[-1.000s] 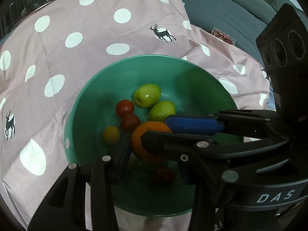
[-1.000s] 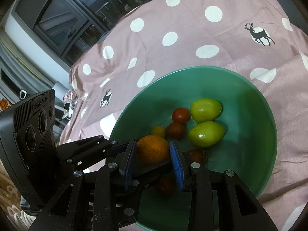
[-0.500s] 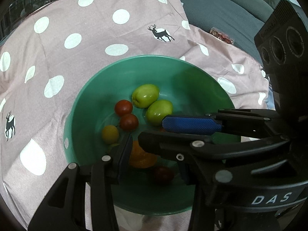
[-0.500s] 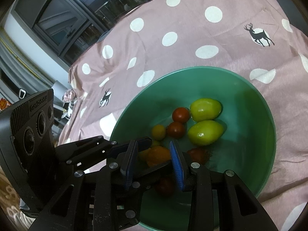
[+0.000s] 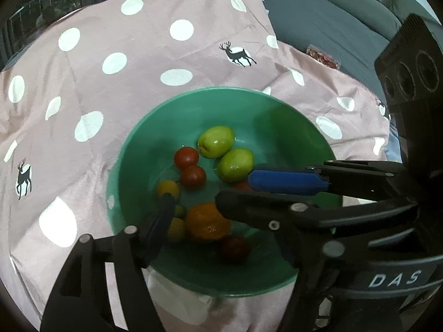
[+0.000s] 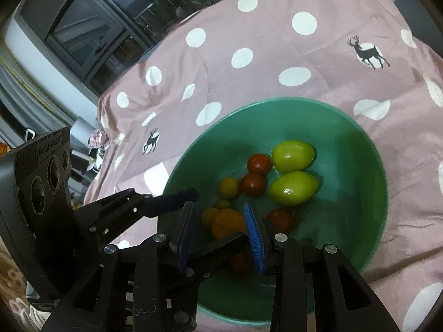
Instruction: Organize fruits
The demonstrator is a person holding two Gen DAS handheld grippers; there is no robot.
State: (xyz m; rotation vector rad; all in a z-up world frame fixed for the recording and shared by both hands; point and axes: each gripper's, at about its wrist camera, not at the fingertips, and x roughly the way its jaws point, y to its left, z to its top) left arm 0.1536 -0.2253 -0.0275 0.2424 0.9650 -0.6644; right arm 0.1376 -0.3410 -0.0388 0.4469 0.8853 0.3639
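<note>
A green bowl (image 5: 221, 91) (image 6: 277, 101) on the spotted cloth holds the fruit: two green fruits (image 5: 216, 141) (image 6: 293, 156), several small red tomatoes (image 5: 186, 157) (image 6: 259, 163) and small yellow ones (image 5: 167, 189). An orange (image 5: 207, 221) (image 6: 227, 221) lies on the bowl's bottom. Just above it is my left gripper (image 5: 192, 197); its jaws are opening, and the orange rests loose under the gap, with neither pad touching it. My right gripper (image 6: 218, 206) hovers over the same spot, slightly open with nothing gripped. One of its fingers (image 5: 282, 182), blue-padded, crosses the left wrist view.
The pink cloth (image 5: 124, 63) with white dots and deer prints covers the surface around the bowl. A grey sofa (image 5: 318, 22) with a small packet (image 5: 322, 56) on it lies beyond the cloth's far right edge. Dark windows and shelving (image 6: 83, 27) stand behind.
The left jaws have spread and the orange has dropped from them to the bowl's bottom, beside the small yellow fruits. The right gripper has stayed still.
</note>
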